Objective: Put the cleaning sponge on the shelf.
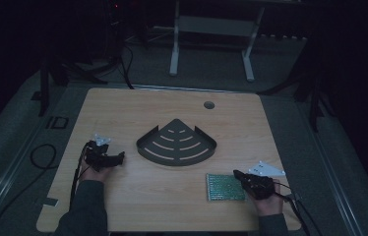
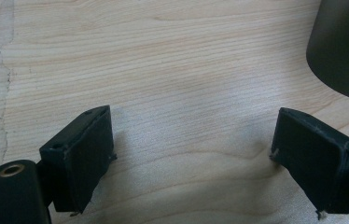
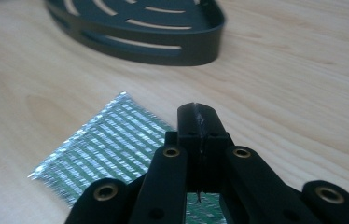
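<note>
A dark fan-shaped slotted tray (image 1: pixel 177 161) sits in the middle of the wooden table (image 1: pixel 123 108). A green and silver foil pouch (image 1: pixel 224 187) lies flat near the front right. My right gripper (image 1: pixel 237 175) is over the pouch's right edge, jaws pressed together; in the right gripper view the gripper (image 3: pixel 196 114) shows above the pouch (image 3: pixel 107 144), with the tray (image 3: pixel 163 52) beyond. I see nothing pinched between the jaws. My left gripper (image 1: pixel 118 157) rests left of the tray, open (image 2: pixel 191 154) over bare wood, and the tray's wall (image 2: pixel 340 51) is at the upper right.
A round cable hole (image 1: pixel 209 104) lies near the table's far edge. Cables trail off the left and right front corners. A white frame stand (image 1: pixel 174 49) is on the dim floor behind the table.
</note>
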A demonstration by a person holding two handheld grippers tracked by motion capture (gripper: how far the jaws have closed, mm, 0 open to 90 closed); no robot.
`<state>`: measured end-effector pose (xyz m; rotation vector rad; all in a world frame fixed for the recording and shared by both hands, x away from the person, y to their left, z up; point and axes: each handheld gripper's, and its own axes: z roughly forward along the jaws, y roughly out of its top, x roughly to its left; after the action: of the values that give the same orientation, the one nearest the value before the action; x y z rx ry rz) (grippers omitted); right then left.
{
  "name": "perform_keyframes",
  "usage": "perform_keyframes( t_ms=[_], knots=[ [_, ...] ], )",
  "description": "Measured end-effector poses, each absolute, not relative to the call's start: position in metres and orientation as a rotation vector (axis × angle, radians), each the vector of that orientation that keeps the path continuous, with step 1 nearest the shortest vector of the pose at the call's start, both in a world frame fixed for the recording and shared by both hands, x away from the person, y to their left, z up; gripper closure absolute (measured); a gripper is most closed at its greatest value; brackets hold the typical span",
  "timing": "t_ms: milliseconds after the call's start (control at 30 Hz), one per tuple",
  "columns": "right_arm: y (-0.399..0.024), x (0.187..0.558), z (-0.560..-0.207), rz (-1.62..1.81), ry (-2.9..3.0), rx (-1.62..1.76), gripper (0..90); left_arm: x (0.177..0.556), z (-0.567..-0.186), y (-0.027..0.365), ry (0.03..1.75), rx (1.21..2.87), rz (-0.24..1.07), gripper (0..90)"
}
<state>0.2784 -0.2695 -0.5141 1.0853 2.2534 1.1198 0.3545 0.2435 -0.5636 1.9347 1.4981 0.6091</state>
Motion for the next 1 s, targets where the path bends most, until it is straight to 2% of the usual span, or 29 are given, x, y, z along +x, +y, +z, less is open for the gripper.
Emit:
perform_keyframes(
  t_ms=[567,1000],
  knots=[
    [-0.238,0.255,-0.528,1.069,2.42,0.937,89.5,0.354,-0.564,0.243,1.498,1.935,0.609,13.0],
    [-0.222,0.264,-0.537,0.995,2.468,0.893,89.7,0.354,-0.564,0.243,1.498,1.935,0.609,13.0]
  ],
)
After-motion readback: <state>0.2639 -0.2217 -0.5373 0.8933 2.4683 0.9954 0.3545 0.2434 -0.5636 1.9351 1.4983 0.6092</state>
